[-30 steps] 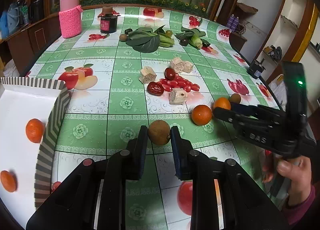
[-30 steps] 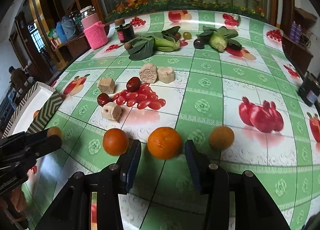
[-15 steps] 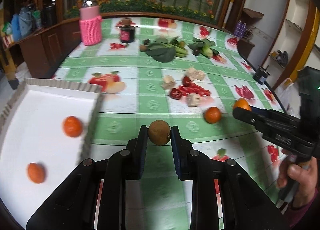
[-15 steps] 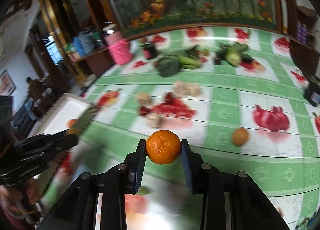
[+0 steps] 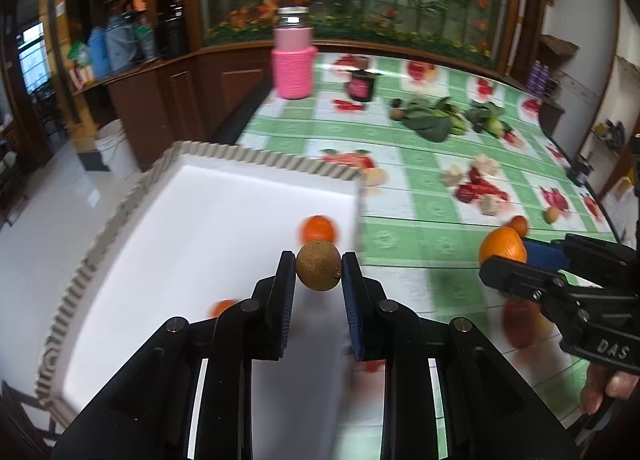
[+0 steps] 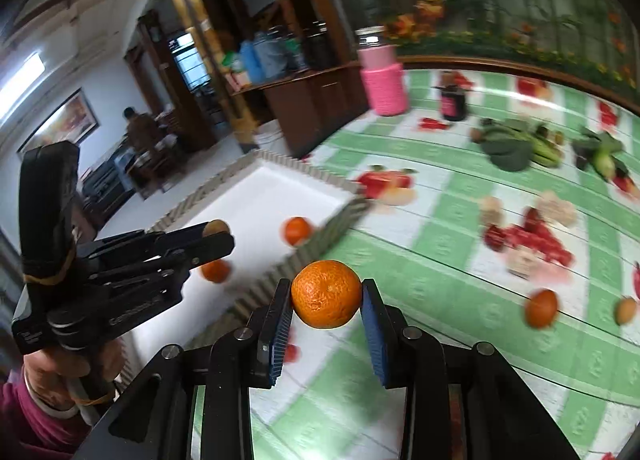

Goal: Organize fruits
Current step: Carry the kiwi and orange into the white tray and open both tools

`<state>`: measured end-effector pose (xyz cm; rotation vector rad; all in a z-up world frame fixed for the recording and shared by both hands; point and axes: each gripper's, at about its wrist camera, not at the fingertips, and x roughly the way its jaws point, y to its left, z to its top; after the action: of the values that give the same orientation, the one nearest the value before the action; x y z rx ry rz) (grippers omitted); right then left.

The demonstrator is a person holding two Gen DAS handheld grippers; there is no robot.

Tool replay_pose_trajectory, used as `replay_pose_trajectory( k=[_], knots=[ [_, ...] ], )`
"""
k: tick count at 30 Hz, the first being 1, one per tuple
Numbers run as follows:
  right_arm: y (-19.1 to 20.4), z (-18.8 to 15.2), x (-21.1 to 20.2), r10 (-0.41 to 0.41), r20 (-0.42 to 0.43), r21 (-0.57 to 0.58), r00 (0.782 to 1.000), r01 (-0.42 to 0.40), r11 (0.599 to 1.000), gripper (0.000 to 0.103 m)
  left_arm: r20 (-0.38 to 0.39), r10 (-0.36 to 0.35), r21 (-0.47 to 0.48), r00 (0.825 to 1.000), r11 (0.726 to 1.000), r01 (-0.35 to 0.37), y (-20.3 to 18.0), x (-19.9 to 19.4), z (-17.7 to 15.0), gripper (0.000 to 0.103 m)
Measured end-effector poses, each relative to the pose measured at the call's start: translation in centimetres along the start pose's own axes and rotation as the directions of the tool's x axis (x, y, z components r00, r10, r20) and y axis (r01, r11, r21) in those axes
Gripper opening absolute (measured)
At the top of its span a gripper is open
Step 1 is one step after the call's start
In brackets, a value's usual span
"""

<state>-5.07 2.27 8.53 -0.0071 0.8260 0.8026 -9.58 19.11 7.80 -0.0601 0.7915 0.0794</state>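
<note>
Left wrist view: we pinch a brown fruit (image 5: 319,266) in our left claw (image 5: 319,267), right claw (image 6: 326,296) clamps an orange (image 6: 326,294); releasing short of the white tray (image 5: 120,216) risks them rolling off the bench (image 5: 420,236).

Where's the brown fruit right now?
The brown fruit is clamped in the left gripper, centre of the left wrist view, above the white tray near its right wall, just in front of an orange lying inside.

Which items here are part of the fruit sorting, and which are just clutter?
Job:
- brown fruit in left gripper
- orange in right gripper
- white tray with two oranges
- loose orange and small brown fruit on the table

Lying about:
- pink bottle
- dark jar
- leafy greens
- red dates
</note>
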Motion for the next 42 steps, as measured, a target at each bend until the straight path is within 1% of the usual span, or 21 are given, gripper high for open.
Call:
replay_pose_trajectory(
  k=[5,11,20,24,27,31,35,38,42],
  knots=[
    [3.2,0.9,2.0,0.042,-0.022,-0.051,0.999,-0.043,0.998,0.033,0.009,0.079,-0.024,0.997,0.997,-0.079,3.4,-0.5,-0.4,0.023],
    [6.1,1.3,4.0,0.069,-0.056,-0.100,0.996,-0.074,0.992,0.033,0.001,0.124,-0.042,0.992,0.991,-0.123,6.1,-0.2,-0.9,0.023],
    [8.6,1.2,6.6,0.075,-0.123,-0.162,0.990,-0.094,0.982,0.033,-0.018,0.147,-0.055,0.989,0.988,-0.148,8.0,0.9,-1.0,0.023],
    [9.3,1.6,7.7,0.054,-0.136,-0.191,0.989,-0.079,0.978,0.033,-0.031,0.160,-0.048,0.987,0.986,-0.161,8.5,1.3,-0.9,0.023],
    [9.1,2.4,9.1,0.018,-0.149,-0.211,0.989,-0.050,0.976,0.033,-0.056,0.171,-0.039,0.984,0.984,-0.173,8.7,2.0,-0.9,0.023],
    [8.9,3.1,10.6,-0.014,-0.178,-0.231,0.984,-0.028,0.972,0.033,-0.092,0.153,-0.056,0.984,0.986,-0.158,9.4,2.7,-1.1,0.023],
    [9.1,3.5,12.3,-0.010,-0.233,-0.253,0.972,-0.051,0.966,0.033,-0.134,0.147,-0.056,0.980,0.986,-0.156,9.8,3.5,-1.1,0.023],
    [9.0,3.5,13.6,-0.030,-0.250,-0.265,0.968,-0.038,0.964,0.033,-0.157,0.139,-0.072,0.978,0.986,-0.152,10.2,3.9,-1.2,0.023],
    [8.8,3.2,14.6,-0.036,-0.273,-0.263,0.961,-0.039,0.964,0.033,-0.175,0.142,-0.081,0.974,0.984,-0.158,10.5,4.2,-1.2,0.023]
  ],
)
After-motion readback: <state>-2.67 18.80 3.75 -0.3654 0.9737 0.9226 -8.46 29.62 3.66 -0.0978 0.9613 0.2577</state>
